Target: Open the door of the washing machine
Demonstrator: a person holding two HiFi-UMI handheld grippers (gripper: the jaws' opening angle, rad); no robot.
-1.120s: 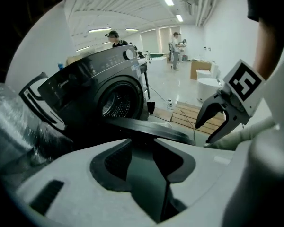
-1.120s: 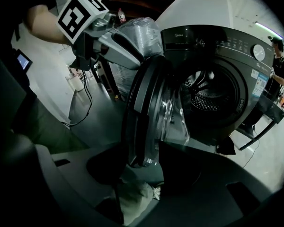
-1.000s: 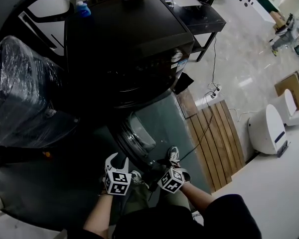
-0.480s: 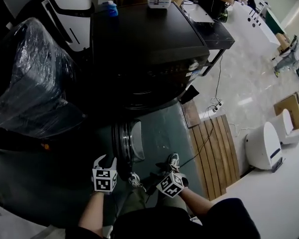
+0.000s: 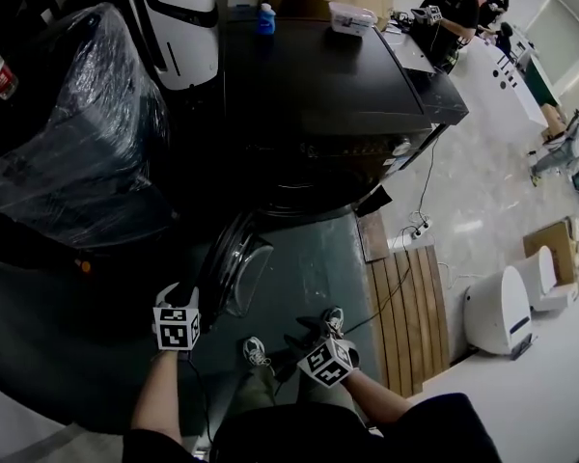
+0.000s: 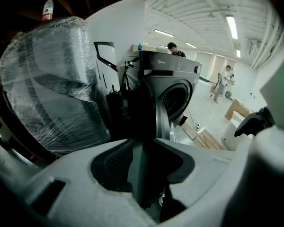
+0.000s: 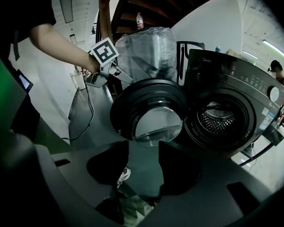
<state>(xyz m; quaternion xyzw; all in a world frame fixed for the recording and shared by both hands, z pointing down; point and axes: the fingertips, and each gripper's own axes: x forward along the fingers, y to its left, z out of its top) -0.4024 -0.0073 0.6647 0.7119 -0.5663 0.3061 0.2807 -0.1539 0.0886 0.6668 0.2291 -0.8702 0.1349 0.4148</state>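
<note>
At the front of the dark washing machine [image 5: 318, 95], the round door [image 5: 234, 268] now stands wider than half a second ago, swung out to your left. Your left gripper [image 5: 181, 302] has travelled left with it, its fingers closed tight on the door's rim. Your right gripper [image 5: 309, 345] hangs near your shoe [image 5: 335, 318], fingers spread with nothing between them. Beside the door's bulging glass bowl, the drum [image 7: 217, 118] shows shiny perforated metal. Left of the machine stands a bulky load [image 5: 87, 133] wrapped in crinkled plastic film.
</note>
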